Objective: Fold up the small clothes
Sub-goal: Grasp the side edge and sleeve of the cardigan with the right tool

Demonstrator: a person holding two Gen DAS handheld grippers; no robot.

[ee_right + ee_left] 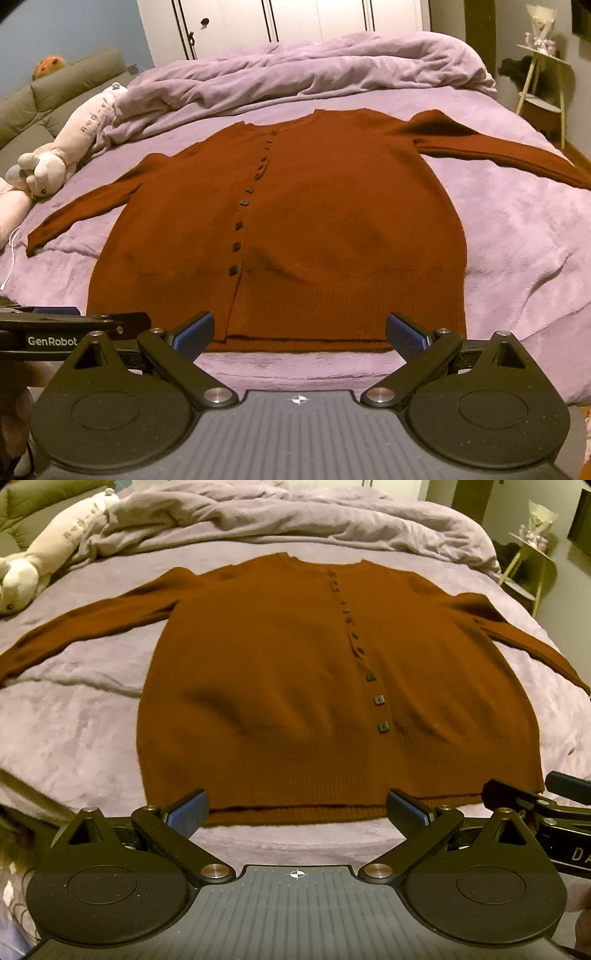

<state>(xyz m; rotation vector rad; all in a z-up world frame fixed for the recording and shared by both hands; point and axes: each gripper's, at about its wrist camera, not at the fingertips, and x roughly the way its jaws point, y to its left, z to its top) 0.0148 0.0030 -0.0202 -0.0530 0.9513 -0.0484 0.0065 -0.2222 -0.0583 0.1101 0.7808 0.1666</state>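
Cardigan (295,686) is lying flat and buttoned on the bed (74,720), front up, hem nearest the cameras, both sleeves spreading out to the sides. Buttons (236,245) are running up its middle toward the collar. Both tools are hovering just short of the hem: the left gripper (297,808) and right gripper (299,330) are each standing wide apart and gripping nothing, side by side, with no fold begun. A rumpled duvet (295,70) is sitting beyond the collar, and a plush toy (59,162) is lying near the left sleeve. Risk, as I judge it, is coming from the soft fleece underneath: a pinch at the hem could be catching the bedding along with the knit, or taking only the top layer, so the back panel would be dragging and bunching. Loose sleeves could also be trailing crooked into any fold.
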